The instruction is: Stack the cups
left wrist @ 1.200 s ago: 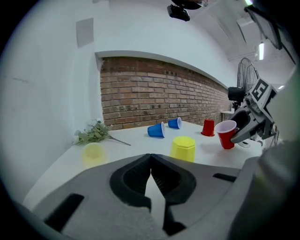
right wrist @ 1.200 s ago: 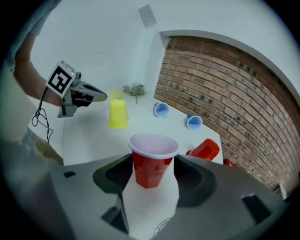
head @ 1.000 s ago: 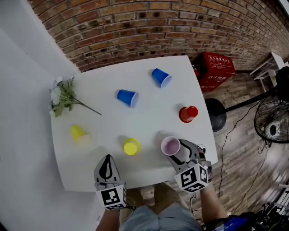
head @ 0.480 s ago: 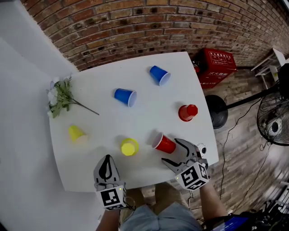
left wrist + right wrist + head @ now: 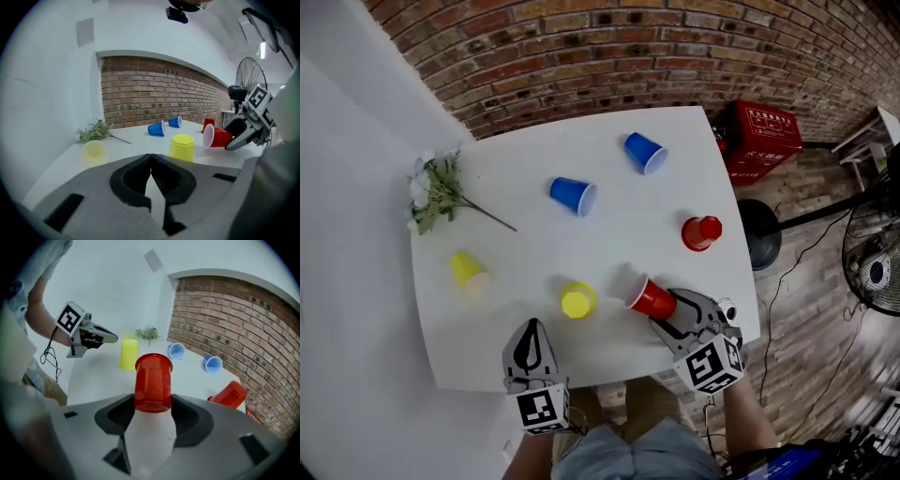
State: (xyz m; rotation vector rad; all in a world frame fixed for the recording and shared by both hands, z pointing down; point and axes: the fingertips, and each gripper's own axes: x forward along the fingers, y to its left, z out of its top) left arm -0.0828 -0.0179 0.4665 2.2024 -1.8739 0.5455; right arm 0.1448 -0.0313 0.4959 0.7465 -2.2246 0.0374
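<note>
Right gripper view: right tool (image 5: pixel 152 403) jaws, just closing, clamp the base of the red cup (image 5: pixel 152 378); it lies sideways, white-lined mouth pointing away. Left tool (image 5: pixel 151 174) jaws together, empty.

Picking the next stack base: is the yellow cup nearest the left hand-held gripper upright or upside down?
Upside down: the yellow cup stands on its rim, closed base up, wider at the bottom.

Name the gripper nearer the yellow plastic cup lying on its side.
Left. The left gripper is toward the person and slightly right of the yellow plastic cup. The right gripper, fingers just closed further onto a red plastic cup, is far off to its right.
</note>
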